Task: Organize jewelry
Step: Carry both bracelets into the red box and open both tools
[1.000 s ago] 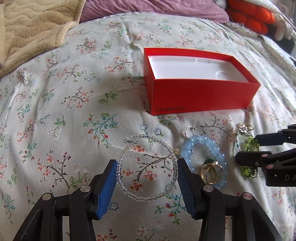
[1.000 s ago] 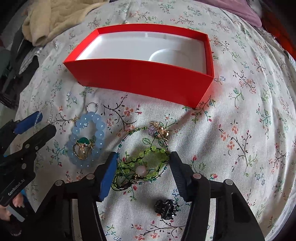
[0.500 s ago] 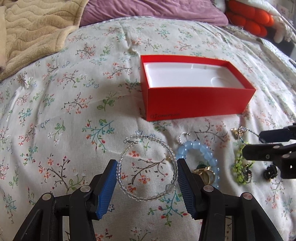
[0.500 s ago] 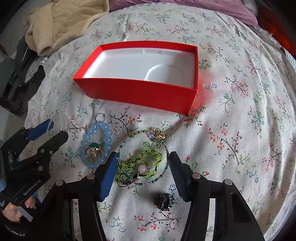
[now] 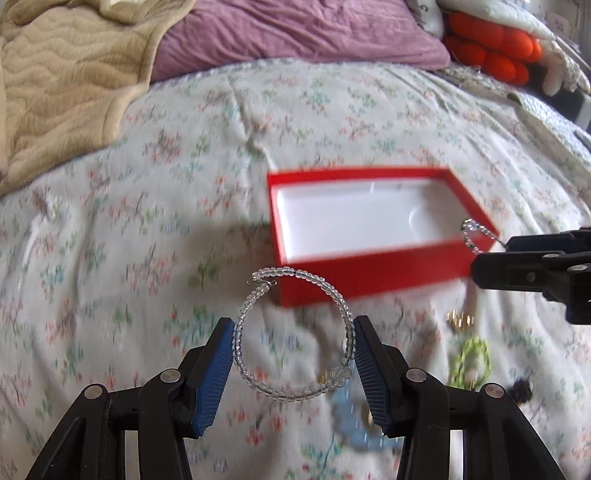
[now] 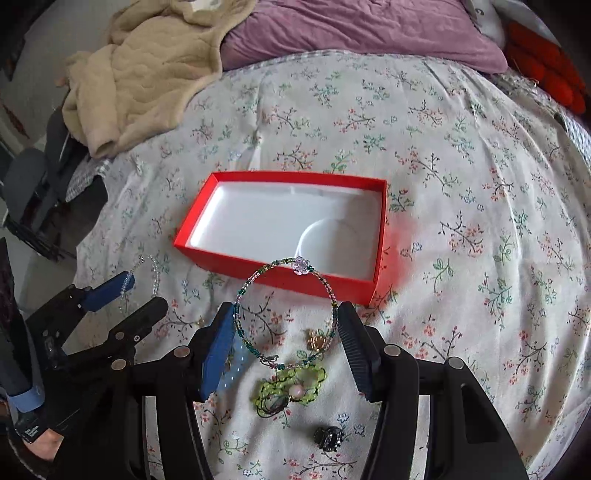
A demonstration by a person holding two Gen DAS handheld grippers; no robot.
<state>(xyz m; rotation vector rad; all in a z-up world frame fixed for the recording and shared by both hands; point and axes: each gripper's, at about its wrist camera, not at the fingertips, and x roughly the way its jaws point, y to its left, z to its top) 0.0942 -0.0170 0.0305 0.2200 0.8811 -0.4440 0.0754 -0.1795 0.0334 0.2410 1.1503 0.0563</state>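
My left gripper (image 5: 293, 350) is shut on a clear beaded bracelet (image 5: 343, 306) and holds it above the bedspread, in front of the red box (image 5: 369, 273) with a white inside. My right gripper (image 6: 286, 339) is shut on a green and pink beaded bracelet (image 6: 301, 266) with a lilac flower bead, lifted in front of the red box (image 6: 280, 271). On the bed below lie a green beaded piece (image 6: 291, 387), a gold charm (image 6: 317, 338), a black clip (image 6: 328, 437) and a light blue bead bracelet (image 5: 354, 428). The right gripper also shows in the left wrist view (image 5: 491, 258), and the left gripper in the right wrist view (image 6: 133, 295).
The floral bedspread (image 6: 461, 184) covers the bed. A beige blanket (image 6: 147, 74) lies at the back left, a purple pillow (image 6: 369, 29) at the back and an orange cushion (image 5: 495, 44) at the back right. The bed's left edge drops to dark clutter (image 6: 33, 192).
Both grippers have risen from the bedspread, each lifting its bracelet. The box and remaining jewelry now look lower and farther away. The left view is blurred by motion.
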